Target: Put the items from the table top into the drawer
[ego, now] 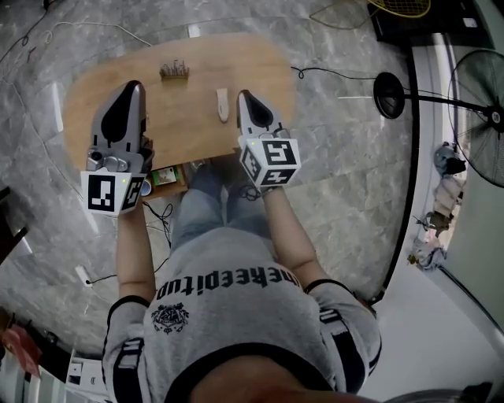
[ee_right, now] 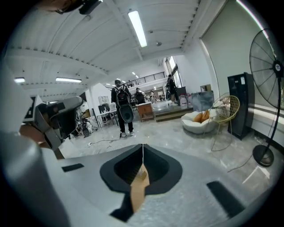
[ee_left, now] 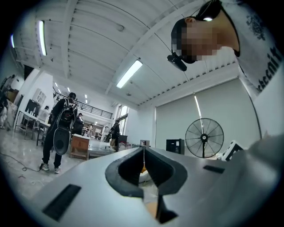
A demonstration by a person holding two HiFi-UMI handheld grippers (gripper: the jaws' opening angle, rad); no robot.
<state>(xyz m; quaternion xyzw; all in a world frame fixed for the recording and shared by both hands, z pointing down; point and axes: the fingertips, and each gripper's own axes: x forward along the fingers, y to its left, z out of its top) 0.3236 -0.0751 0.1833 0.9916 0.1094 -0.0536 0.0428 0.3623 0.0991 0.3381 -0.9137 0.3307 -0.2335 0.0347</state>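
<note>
Head view: both tools are held over the wooden worktop (ego: 197, 126), left tool (ego: 135, 85) at 9 o'clock, right tool (ego: 242, 94) just beside a beige oblong item (ego: 223, 105). A spiky item (ego: 174, 72) lies at 12. Left gripper view: jaws clenched, nothing gripped. Right gripper view: likewise clenched, empty. Risk judged: the oblong item may be nudged off if approached unopened. Marble floor (ee_right: 177, 133) and standing fan (ee_right: 268, 57) are noted.

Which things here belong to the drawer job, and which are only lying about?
Job: small dark spiky item; pale beige oblong item; light wooden table under them.
Lying about: black pedestal fan; yellow mesh racket on the floor.
</note>
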